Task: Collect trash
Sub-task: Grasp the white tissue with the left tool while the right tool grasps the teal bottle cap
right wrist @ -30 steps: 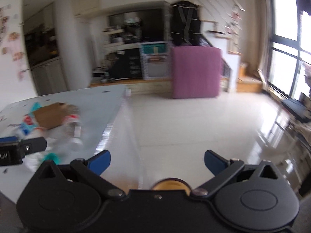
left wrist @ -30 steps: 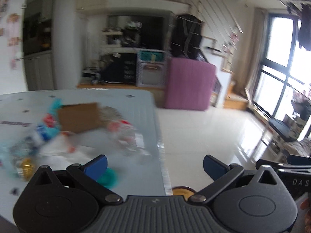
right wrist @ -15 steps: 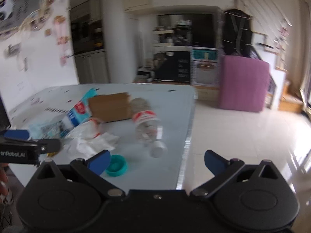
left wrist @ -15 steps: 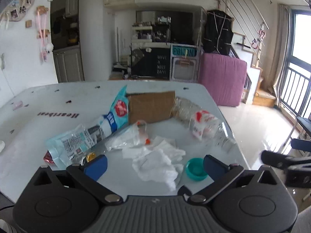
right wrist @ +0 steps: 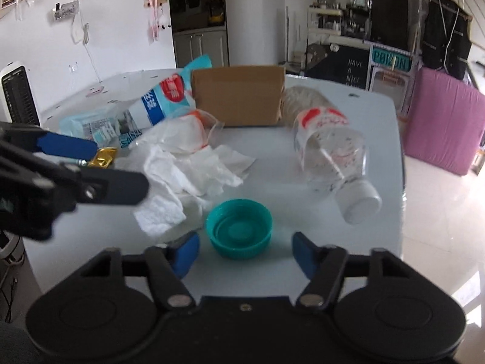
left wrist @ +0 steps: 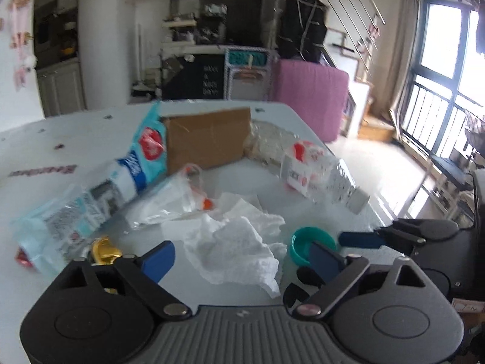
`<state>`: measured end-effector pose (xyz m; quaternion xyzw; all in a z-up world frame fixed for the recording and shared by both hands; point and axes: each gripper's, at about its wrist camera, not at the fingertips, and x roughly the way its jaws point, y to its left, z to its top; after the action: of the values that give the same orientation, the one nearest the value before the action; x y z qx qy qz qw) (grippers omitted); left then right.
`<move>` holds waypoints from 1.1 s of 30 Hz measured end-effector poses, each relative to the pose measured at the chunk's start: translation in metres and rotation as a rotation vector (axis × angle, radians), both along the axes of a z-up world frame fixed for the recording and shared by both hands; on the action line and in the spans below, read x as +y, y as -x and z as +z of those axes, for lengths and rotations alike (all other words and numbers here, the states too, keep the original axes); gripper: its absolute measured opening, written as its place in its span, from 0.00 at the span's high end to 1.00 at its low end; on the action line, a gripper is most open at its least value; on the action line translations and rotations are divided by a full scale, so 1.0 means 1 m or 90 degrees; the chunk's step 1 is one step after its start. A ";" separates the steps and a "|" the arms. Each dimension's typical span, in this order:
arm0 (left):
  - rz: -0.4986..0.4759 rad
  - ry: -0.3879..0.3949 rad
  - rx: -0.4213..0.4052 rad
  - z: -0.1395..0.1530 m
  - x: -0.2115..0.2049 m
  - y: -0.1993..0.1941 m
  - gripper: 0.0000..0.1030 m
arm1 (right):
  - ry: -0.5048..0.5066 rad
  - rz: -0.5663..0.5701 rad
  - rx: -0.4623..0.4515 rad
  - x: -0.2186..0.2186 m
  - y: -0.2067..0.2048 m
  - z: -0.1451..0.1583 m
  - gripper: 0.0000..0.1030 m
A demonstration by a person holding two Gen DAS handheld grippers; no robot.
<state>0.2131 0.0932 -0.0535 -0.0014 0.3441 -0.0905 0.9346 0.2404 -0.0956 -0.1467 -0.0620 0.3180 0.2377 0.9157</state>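
1. We find the round teal plastic screw cap point(right wrist: 239, 228) lying open side up on the white tabletop point(right wrist: 348, 115), near its front edge. It sits dead ahead of the right gripper point(right wrist: 245, 254), just beyond the fingertips and centred on the gap.
2. The cap is round, so no long axis to line up with; we judge a straight push forward would bracket it.
3. The right gripper is the nearer one. The left gripper point(left wrist: 244, 261) has the crumpled white paper towel point(left wrist: 236, 242) ahead of its gap, with the cap beside its right finger.
4. Right gripper: released, nothing between the pads; its jaws have just been closing. Left gripper: also released and empty, jaws narrowed slightly.
5. Further back lie the clear plastic bottle with a red and white label point(right wrist: 330, 151), on its side with its neck toward us, and the brown cardboard piece point(right wrist: 238, 97).
6. Against the earlier frames: both views then showed mostly floor and room, table off to the left. Now the litter fills both views from closer in.
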 end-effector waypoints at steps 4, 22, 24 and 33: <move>0.011 0.002 0.025 -0.016 0.000 -0.026 0.10 | 0.003 0.017 -0.008 0.005 -0.008 -0.001 0.52; 0.072 -0.001 0.036 -0.029 -0.005 -0.027 0.86 | -0.001 0.030 -0.002 -0.004 0.002 0.005 0.52; 0.073 -0.006 0.024 -0.024 -0.007 -0.019 0.86 | -0.004 0.028 -0.005 -0.005 0.004 0.010 0.52; 0.083 -0.018 -0.042 0.025 -0.016 0.002 0.86 | -0.053 -0.003 -0.027 -0.026 0.016 0.055 0.52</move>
<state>0.2112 0.0770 -0.0286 -0.0073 0.3137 -0.0248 0.9492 0.2245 -0.1216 -0.0921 -0.0279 0.2883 0.2473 0.9246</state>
